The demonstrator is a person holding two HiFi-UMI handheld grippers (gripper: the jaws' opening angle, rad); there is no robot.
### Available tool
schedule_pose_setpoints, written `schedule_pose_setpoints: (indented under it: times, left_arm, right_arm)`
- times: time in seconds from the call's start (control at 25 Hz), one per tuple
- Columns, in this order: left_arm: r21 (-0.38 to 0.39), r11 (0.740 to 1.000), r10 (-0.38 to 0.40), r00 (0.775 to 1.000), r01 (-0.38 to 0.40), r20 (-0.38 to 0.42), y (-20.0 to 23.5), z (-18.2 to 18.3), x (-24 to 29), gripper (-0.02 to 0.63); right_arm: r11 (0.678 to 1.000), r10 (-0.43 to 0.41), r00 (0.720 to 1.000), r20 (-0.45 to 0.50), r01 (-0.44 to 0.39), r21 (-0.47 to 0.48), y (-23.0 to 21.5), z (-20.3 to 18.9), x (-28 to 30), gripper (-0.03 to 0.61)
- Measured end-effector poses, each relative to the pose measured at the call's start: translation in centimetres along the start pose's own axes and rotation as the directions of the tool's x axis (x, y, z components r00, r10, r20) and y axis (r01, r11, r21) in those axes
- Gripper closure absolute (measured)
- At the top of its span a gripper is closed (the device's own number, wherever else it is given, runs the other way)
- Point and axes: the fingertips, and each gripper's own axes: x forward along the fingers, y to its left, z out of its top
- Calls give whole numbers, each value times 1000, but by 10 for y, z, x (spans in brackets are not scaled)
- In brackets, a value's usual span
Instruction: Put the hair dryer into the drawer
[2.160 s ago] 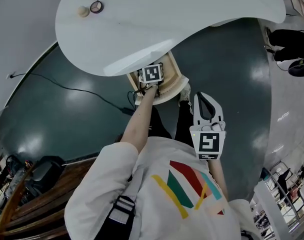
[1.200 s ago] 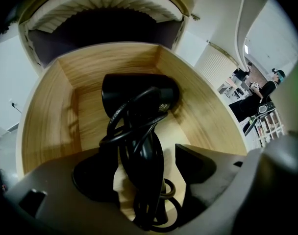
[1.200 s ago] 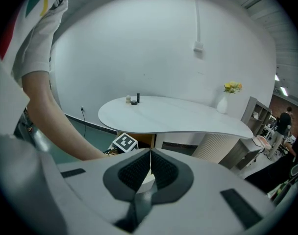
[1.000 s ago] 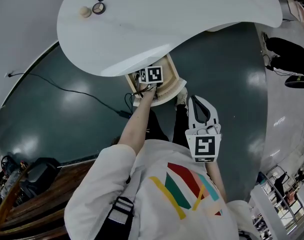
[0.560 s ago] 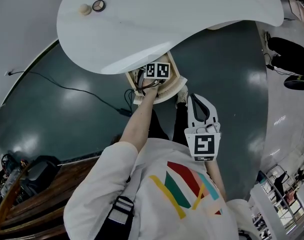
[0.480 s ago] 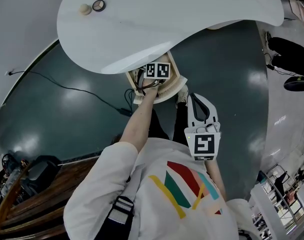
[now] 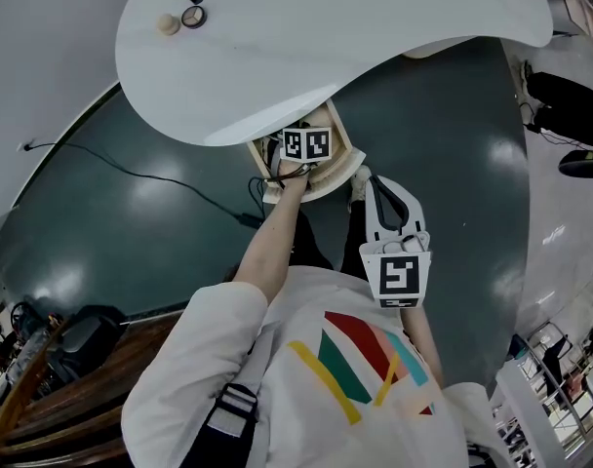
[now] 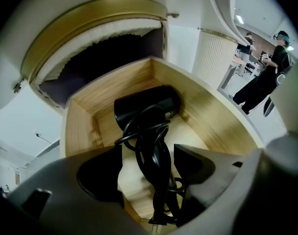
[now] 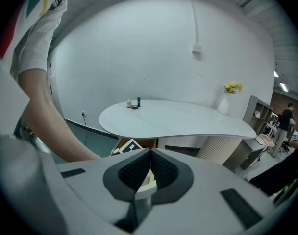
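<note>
The black hair dryer [image 8: 146,106] lies inside the open wooden drawer [image 8: 212,116], its cord looped around its handle. My left gripper [image 8: 149,153] hangs over the drawer with its jaws open, one on each side of the handle, and gaps show on both sides. In the head view the left gripper [image 7: 306,145] sits over the drawer [image 7: 347,162] under the white table's edge, and the dryer is hidden there. My right gripper [image 7: 376,180] is held near my body, shut and empty; its pads [image 9: 139,173] meet at the tip.
The curved white table [image 7: 326,37] overhangs the drawer and carries small items [image 7: 179,16] at its far end. A black cable [image 7: 131,172] runs across the dark floor on the left. A vase of flowers [image 9: 231,94] stands on the table. People stand at the far right [image 7: 570,91].
The left gripper has stayed over the drawer, its marker cube turning slightly. The right gripper has drifted a little up and right beside my body.
</note>
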Motion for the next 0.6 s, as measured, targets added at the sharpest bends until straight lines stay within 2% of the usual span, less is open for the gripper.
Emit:
schedule_pose_setpoints:
  times: [0.32, 0.4, 0.52, 0.6]
  left_arm:
    - [2, 999, 49, 995, -50, 89, 6, 13, -15, 270]
    - [32, 995, 84, 986, -89, 145, 10, 22, -25, 270]
    - [92, 989, 91, 972, -113, 219, 8, 34, -38, 270]
    - [104, 987, 95, 964, -124, 248, 7, 37, -46, 270]
  right_arm:
    - [1000, -13, 999, 37, 13, -2, -9, 12, -4, 566]
    - [1000, -16, 999, 45, 16, -1, -11, 14, -6, 566]
    - [1000, -17, 998, 60, 17, -3, -13, 19, -6, 566]
    - [1000, -15, 997, 74, 15, -3, -13, 24, -6, 566]
